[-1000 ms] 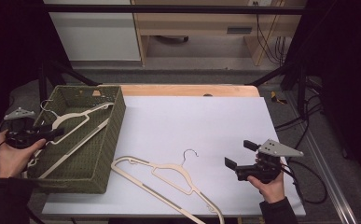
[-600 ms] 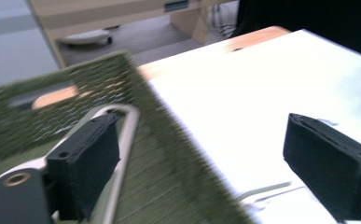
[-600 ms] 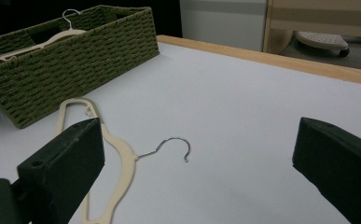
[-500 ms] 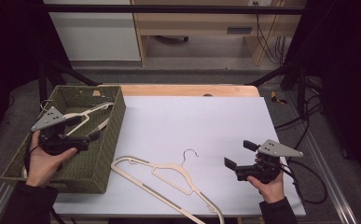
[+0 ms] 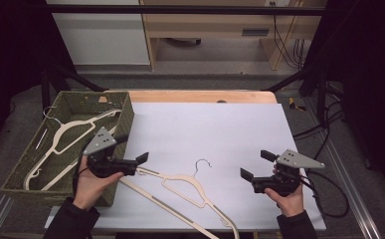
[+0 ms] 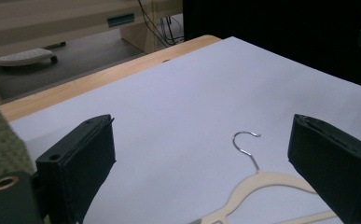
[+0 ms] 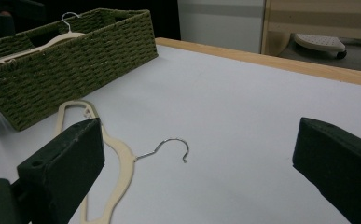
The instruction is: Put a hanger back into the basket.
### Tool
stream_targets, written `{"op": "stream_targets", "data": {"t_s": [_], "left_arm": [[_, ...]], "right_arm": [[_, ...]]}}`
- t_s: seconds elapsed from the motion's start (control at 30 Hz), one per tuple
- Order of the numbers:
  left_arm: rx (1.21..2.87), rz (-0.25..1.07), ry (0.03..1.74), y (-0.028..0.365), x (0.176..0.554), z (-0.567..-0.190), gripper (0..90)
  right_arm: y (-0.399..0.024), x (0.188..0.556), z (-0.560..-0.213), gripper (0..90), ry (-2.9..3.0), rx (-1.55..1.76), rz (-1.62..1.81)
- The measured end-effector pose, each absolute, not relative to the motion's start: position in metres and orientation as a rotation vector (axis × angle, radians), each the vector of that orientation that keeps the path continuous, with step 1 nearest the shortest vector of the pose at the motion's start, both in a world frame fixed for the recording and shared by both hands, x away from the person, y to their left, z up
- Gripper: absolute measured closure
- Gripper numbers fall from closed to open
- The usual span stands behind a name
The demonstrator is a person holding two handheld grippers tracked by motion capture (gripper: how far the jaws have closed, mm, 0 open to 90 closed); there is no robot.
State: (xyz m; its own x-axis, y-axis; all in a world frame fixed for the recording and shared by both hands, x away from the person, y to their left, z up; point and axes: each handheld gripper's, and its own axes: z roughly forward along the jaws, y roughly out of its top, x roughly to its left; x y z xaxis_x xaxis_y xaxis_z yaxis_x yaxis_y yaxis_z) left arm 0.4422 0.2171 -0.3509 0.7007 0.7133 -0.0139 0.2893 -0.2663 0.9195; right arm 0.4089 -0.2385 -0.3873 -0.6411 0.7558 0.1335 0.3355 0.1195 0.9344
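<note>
High view, hangers: we count two cream hangers (image 5: 190, 191) with metal hooks lying overlapped on the white tabletop (image 5: 215, 129), and at least one more (image 5: 63, 137) inside the green woven basket (image 5: 123, 117) at the left edge.
Look: slim, pale, with a curved wire hook.
Left hand-held gripper (image 5: 133, 152): our jaws are spread wide, just over the near hanger's end, holding nothing.
Right hand-held gripper (image 5: 253, 164): jaws spread, empty, right of the hangers.
</note>
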Motion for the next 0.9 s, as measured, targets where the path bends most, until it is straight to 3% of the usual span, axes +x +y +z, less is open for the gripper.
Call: {"op": "stream_targets", "data": {"t_s": [0.9], "left_arm": [[1.974, 0.397, 0.795, 0.115, 0.468, -0.41, 10.2]], "right_arm": [[-0.239, 0.407, -0.393, 3.0, 2.039, 1.07, 1.523]]}}
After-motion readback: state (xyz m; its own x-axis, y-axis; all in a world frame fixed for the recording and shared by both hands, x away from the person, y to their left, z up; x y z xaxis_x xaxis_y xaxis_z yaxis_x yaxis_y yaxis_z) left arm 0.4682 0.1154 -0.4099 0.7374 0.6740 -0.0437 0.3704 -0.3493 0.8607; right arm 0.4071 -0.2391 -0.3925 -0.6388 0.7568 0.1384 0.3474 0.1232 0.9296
